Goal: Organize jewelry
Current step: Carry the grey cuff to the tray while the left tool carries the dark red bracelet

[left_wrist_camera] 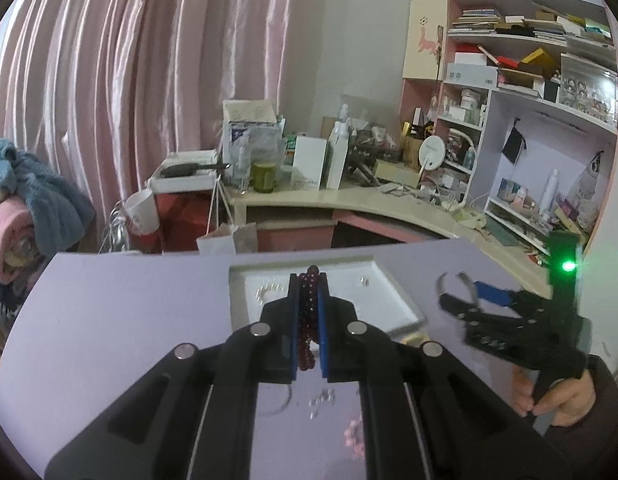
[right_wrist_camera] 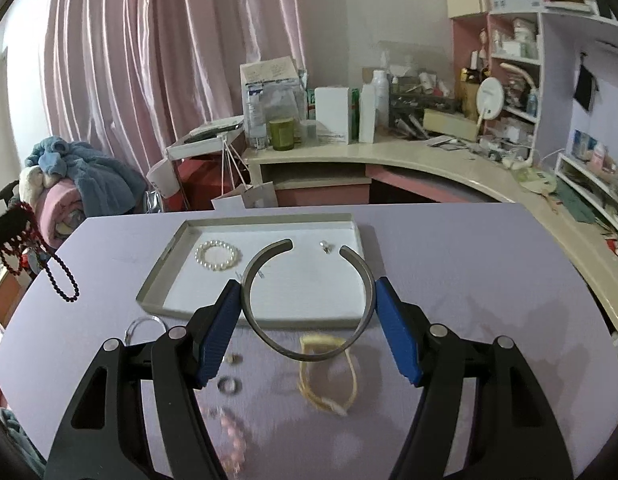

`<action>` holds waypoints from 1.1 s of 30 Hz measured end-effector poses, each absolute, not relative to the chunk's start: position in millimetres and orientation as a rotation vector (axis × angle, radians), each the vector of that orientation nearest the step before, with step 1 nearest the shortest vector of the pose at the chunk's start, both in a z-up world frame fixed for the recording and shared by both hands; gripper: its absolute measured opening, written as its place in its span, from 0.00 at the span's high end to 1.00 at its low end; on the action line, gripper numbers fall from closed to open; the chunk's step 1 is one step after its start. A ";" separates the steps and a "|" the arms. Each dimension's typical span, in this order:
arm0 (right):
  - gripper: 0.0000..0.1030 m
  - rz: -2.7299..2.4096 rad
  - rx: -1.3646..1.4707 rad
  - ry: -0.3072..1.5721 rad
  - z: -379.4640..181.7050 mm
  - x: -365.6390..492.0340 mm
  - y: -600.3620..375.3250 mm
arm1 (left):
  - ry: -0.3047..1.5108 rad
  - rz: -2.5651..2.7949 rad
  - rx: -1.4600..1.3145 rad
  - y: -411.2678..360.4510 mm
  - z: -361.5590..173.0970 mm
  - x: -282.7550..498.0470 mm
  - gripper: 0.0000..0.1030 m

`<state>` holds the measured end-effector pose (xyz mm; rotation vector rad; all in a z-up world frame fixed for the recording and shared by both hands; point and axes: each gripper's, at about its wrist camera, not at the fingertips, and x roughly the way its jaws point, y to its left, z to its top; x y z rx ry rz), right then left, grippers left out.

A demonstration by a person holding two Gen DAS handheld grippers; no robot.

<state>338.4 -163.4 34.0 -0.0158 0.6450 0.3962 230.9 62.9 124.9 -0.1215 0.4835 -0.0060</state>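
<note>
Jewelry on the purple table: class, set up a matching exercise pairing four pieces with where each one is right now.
Things:
1. Dark red bead strand
2. Open metal bangle
3. Pearl bracelet
4. Cream cord bracelet

Places:
A. Lying inside the white tray
B. Lying on the bare table, nearer than the tray
C. Clamped in the left gripper, loop hanging below
D. Held between the pads of the right gripper, above the tray's near edge

Pairs: 1-C, 2-D, 3-A, 4-B
</note>
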 end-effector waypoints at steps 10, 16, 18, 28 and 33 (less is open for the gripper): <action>0.33 0.414 -0.017 0.880 -26.4 428.6 -132.8 | 0.513 -0.031 -0.129 66.0 116.0 298.6 0.92; 0.33 0.384 -0.039 0.930 -46.2 451.2 -129.0 | 0.556 -0.022 -0.136 73.1 96.5 325.4 0.92; 0.33 0.375 -0.047 0.938 -49.1 458.5 -129.0 | 0.568 -0.019 -0.140 75.9 90.3 332.9 0.92; 0.15 0.418 -0.039 0.894 -35.1 455.3 -145.7 | 0.626 -0.007 -0.162 82.7 66.5 358.0 0.92; 0.15 0.421 -0.004 0.891 -32.9 452.6 -164.3 | 0.661 0.002 -0.171 82.2 49.6 375.8 0.92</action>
